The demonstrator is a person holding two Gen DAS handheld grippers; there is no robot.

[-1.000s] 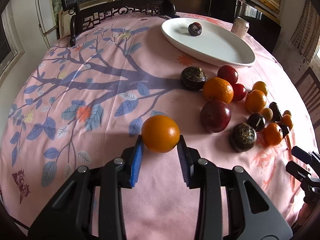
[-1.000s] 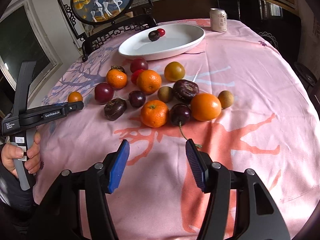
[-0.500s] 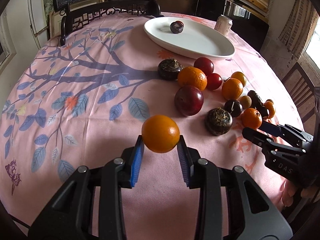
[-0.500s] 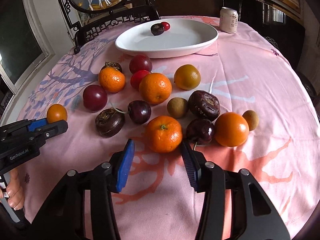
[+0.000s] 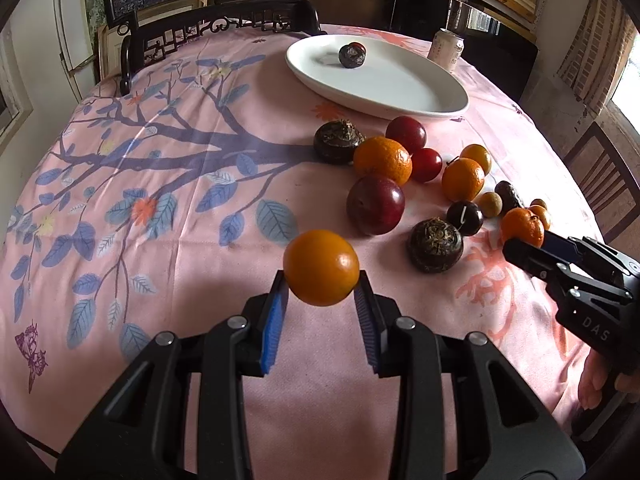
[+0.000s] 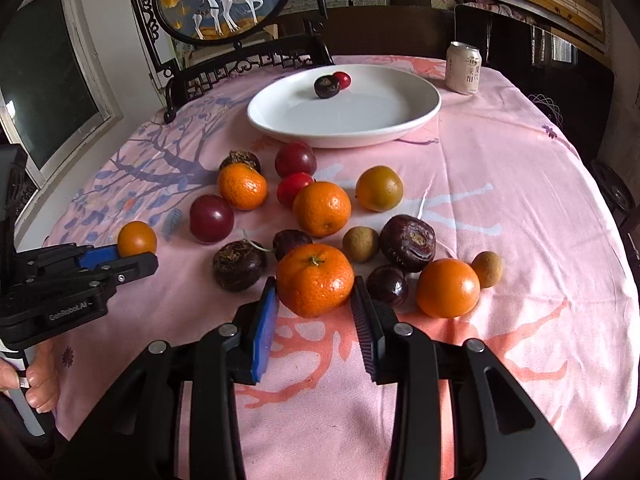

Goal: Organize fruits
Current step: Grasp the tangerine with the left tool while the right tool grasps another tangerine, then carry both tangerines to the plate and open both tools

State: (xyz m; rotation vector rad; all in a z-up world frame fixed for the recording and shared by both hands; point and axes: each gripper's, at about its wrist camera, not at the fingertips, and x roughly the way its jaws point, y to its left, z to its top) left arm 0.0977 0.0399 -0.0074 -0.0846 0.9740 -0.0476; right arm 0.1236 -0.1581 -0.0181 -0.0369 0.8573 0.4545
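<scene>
Tablecloth (image 6: 500, 168) — pink, printed with a leafy tree — covers a round table; a carved dark chair (image 6: 240, 68) stands behind. The left gripper's (image 6: 138, 258) body reads "GenRobot.AI", the right's "DAS". Left holds an orange (image 5: 321, 267) clamped above the cloth. The right gripper (image 6: 314, 314) has advanced — its open pads now flank a tangerine (image 6: 315, 280). The plate (image 6: 400, 128) holds two fruits.

A pink cloth (image 5: 160, 300) is showing a blue-leafed, purple branch pattern; the plate (image 6: 360, 128) is gleaming white; blue pads (image 6: 262, 332) are lining black jaws.
</scene>
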